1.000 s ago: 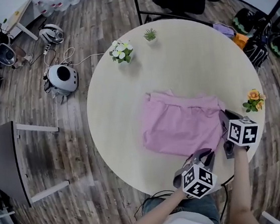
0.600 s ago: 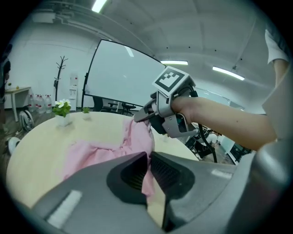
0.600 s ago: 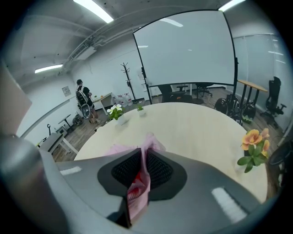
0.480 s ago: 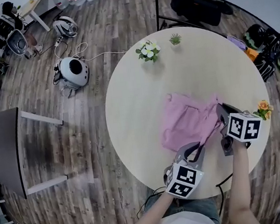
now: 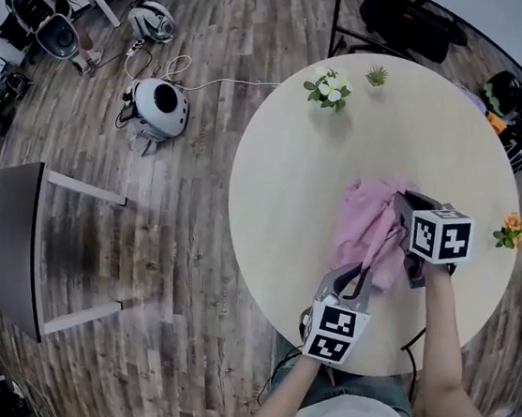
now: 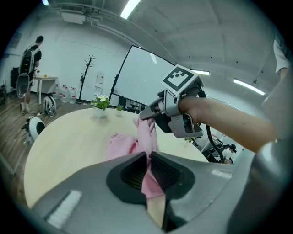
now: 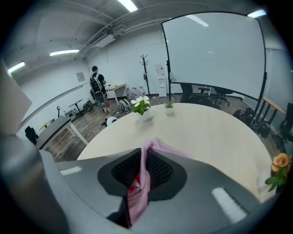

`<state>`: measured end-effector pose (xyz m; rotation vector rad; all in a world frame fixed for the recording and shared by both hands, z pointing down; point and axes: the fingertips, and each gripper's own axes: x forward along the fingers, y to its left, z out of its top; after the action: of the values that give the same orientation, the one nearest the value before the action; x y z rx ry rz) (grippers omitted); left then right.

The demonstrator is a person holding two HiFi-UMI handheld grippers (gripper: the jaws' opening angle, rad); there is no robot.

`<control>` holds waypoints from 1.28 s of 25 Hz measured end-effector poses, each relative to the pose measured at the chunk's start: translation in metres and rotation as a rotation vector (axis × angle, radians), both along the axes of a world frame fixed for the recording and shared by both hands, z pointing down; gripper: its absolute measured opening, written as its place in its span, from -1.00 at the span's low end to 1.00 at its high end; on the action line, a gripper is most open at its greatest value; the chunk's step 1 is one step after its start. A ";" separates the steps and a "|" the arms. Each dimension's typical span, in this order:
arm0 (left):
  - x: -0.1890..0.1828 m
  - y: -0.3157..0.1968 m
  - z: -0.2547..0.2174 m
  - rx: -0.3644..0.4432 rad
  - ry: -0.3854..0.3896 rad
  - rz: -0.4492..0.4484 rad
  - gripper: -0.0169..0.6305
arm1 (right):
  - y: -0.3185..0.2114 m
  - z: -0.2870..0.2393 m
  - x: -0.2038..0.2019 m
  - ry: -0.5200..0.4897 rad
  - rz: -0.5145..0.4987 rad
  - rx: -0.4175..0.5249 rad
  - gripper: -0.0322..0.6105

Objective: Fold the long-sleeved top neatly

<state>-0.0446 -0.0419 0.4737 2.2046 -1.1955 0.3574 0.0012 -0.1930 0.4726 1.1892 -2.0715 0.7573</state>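
Note:
The pink long-sleeved top (image 5: pixel 365 223) is bunched up over the round beige table (image 5: pixel 286 181), pulled into a narrow strip between both grippers. My left gripper (image 5: pixel 362 273) is shut on its near edge; in the left gripper view the pink cloth (image 6: pixel 145 137) runs from between the jaws up to the right gripper (image 6: pixel 145 116). My right gripper (image 5: pixel 398 203) is shut on the far part of the top, and the pink fabric (image 7: pixel 141 183) with a red tag hangs between its jaws in the right gripper view.
A white flower pot (image 5: pixel 326 89) and a small green plant (image 5: pixel 376 76) stand at the table's far edge. An orange flower (image 5: pixel 509 231) sits at the right edge. A round white robot (image 5: pixel 159 105) and a dark side table (image 5: pixel 6 244) are on the wooden floor.
The spread-out top has been gathered into a narrow bunch. Both grippers have lifted it and drawn closer together, while the head view has shifted so the table sits further right.

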 end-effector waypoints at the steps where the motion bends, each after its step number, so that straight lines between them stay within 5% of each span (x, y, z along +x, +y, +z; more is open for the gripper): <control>1: -0.007 0.000 0.005 -0.012 -0.001 -0.014 -0.84 | 0.000 0.005 -0.008 0.014 -0.016 -0.004 -0.69; 20: -0.065 0.020 0.105 -0.327 0.074 -0.176 -0.81 | 0.013 0.121 -0.100 0.127 -0.151 -0.140 -0.55; 32: -0.097 0.003 0.067 -0.222 0.098 -0.255 -0.56 | 0.023 0.062 -0.089 0.090 -0.199 0.051 -0.05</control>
<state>-0.1421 -0.0386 0.5407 1.8346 -1.2984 0.2597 -0.0876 -0.1699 0.5343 1.0057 -2.1063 0.5510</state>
